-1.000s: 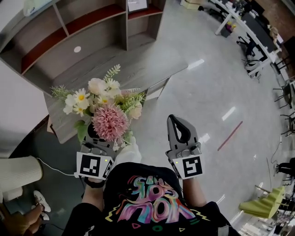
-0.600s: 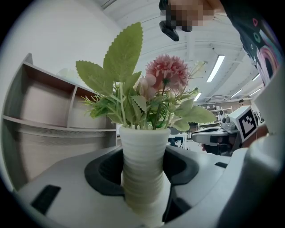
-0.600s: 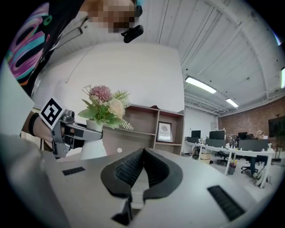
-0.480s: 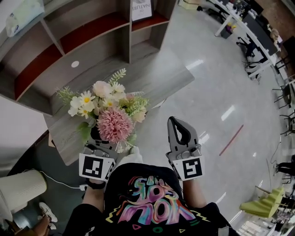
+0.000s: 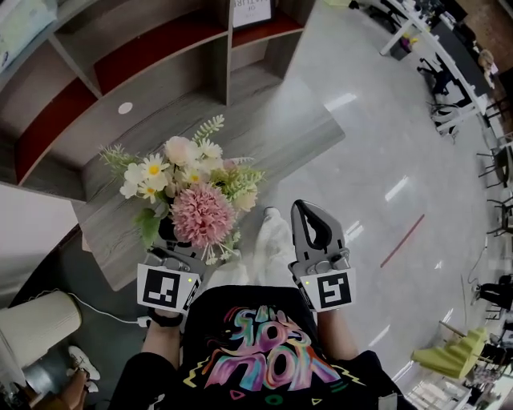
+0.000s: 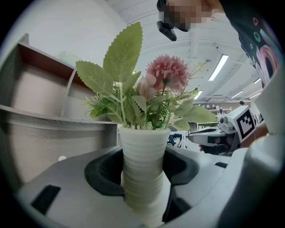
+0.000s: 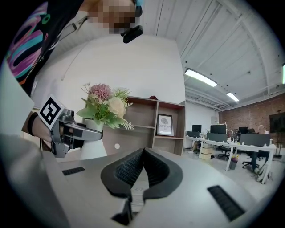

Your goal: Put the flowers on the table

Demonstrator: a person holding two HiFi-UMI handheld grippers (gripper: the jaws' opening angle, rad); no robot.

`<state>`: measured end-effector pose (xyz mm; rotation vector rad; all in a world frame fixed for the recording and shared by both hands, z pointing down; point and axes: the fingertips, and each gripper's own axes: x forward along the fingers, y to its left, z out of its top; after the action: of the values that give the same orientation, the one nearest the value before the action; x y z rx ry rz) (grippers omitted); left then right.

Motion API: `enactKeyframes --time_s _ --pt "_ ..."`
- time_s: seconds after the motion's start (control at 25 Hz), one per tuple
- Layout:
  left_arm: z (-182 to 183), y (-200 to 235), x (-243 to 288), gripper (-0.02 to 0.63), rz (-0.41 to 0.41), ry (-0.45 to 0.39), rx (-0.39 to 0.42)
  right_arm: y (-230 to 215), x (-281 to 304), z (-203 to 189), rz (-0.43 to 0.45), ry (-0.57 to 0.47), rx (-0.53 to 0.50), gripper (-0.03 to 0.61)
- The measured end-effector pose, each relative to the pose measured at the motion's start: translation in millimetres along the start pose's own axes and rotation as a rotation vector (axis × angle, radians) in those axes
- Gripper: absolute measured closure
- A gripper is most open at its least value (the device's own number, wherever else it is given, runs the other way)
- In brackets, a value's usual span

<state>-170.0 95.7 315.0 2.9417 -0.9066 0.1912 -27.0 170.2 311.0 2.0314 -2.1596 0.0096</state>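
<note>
A bouquet of pink, white and cream flowers [image 5: 192, 200] stands in a white ribbed vase [image 6: 143, 164]. My left gripper [image 5: 178, 239] is shut on the vase, its pads pressing both sides, and holds it upright in the air above the near edge of the grey wooden table [image 5: 272, 128]. In the head view the blooms hide the vase and the jaw tips. My right gripper [image 5: 311, 215] is shut and holds nothing, over the floor to the right of the table. The right gripper view shows the flowers [image 7: 104, 107] and the left gripper [image 7: 73, 129] at its left.
Behind the table stands a wooden shelf unit [image 5: 144, 48] holding a framed sign [image 5: 250, 10]. A small white disc [image 5: 125, 107] lies on the table. Glossy floor [image 5: 385, 160] spreads to the right, with desks and chairs [image 5: 449, 72] far off. A white cylinder [image 5: 36, 324] stands at lower left.
The table and shelf have drawn nearer and lower in the head view as the person stepped forward. Both grippers keep their places, the left one still holding the vase.
</note>
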Motion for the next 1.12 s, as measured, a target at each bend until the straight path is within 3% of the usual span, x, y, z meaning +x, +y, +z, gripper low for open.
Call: enactKeyframes --time_s 0.28,0.44,0.56,0.68,0.76,1.12 --pt "-24 -4 36 0.359 0.072 -0.017 -0.01 -28 29 -17 0.084 -0.073 0.014 0.565" --pt "-10 36 156 0.359 0.109 -0.025 -0.012 -112 131 -29 0.131 -0.061 -0.005 0.565" --pt "2 67 210 0.359 0.154 -0.033 -0.011 -143 195 -17 0.181 -0.074 -0.003 0.565" --pt "20 72 231 0.359 0.207 -0.05 -0.012 -161 218 -9 0.251 -0.064 -0.038 0.565" --pt "32 73 250 0.359 0.247 -0.056 -0.013 -178 236 8 0.289 -0.123 -0.014 0.565" --pt "20 83 273 0.359 0.393 -0.061 -0.044 -190 280 10 0.45 -0.174 -0.008 0.565"
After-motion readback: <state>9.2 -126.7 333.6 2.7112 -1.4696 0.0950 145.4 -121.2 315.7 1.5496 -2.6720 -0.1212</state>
